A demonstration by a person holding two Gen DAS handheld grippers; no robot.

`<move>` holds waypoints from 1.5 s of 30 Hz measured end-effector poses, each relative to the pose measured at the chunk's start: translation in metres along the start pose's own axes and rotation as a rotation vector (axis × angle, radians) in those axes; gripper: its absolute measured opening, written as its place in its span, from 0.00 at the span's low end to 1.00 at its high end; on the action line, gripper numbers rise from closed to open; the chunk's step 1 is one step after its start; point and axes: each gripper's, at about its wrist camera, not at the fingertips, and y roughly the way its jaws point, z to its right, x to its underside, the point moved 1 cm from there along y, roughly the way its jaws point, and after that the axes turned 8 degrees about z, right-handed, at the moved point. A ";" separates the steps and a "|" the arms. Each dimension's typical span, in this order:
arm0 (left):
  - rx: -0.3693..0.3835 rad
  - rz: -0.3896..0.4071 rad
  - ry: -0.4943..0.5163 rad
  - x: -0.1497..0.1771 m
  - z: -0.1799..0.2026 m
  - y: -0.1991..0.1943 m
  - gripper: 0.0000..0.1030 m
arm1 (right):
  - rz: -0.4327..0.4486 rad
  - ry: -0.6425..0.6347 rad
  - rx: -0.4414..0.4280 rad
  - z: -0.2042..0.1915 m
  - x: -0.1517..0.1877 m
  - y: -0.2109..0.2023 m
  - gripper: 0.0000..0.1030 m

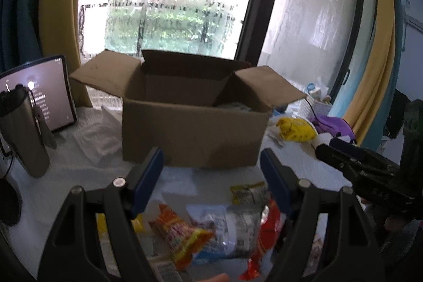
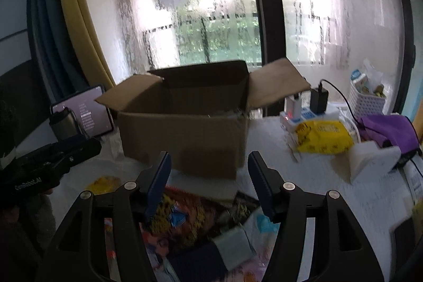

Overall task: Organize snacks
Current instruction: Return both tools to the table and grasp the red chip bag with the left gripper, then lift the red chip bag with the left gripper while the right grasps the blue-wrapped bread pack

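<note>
An open cardboard box [image 1: 193, 128] [image 2: 185, 134] stands on the white table, flaps spread, with a packet just showing inside it [image 1: 235, 106]. My left gripper [image 1: 211, 176] is open and empty in front of the box, above a pile of snacks: an orange packet [image 1: 182, 234], a silver-blue packet [image 1: 232, 226] and a red packet [image 1: 267, 229]. My right gripper [image 2: 210, 176] is open too, with nothing between its fingers, over the same heap of packets [image 2: 179, 218]. A yellow bag [image 2: 322, 136] [image 1: 296, 130] lies to the right of the box.
A tablet [image 1: 50, 94] and a metal tumbler [image 1: 23, 134] stand left of the box. On the right are a power strip with chargers [image 2: 304, 115], a white basket [image 2: 367, 99], a purple cloth [image 2: 388, 131] and a white block [image 2: 370, 160]. A window is behind.
</note>
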 end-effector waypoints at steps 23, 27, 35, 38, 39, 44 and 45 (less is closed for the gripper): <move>0.087 -0.179 0.105 0.074 0.062 0.021 0.74 | -0.140 0.131 0.088 0.063 0.071 -0.012 0.62; 0.143 -0.210 0.144 0.085 0.077 0.028 0.71 | -0.160 0.145 0.098 0.070 0.080 -0.013 0.62; 0.138 -0.235 0.167 0.093 0.081 0.034 0.29 | -0.191 0.164 0.116 0.073 0.093 -0.012 0.62; 0.139 -0.222 0.152 0.090 0.079 0.030 0.23 | -0.209 0.167 0.100 0.068 0.096 -0.009 0.62; 0.142 -0.216 0.144 0.089 0.079 0.028 0.23 | -0.215 0.169 0.089 0.066 0.097 -0.007 0.62; 0.126 -0.167 0.125 0.077 0.067 0.012 0.23 | -0.232 0.167 0.067 0.056 0.098 -0.004 0.62; 0.125 -0.160 0.119 0.074 0.066 0.008 0.23 | -0.237 0.162 0.064 0.054 0.099 -0.003 0.63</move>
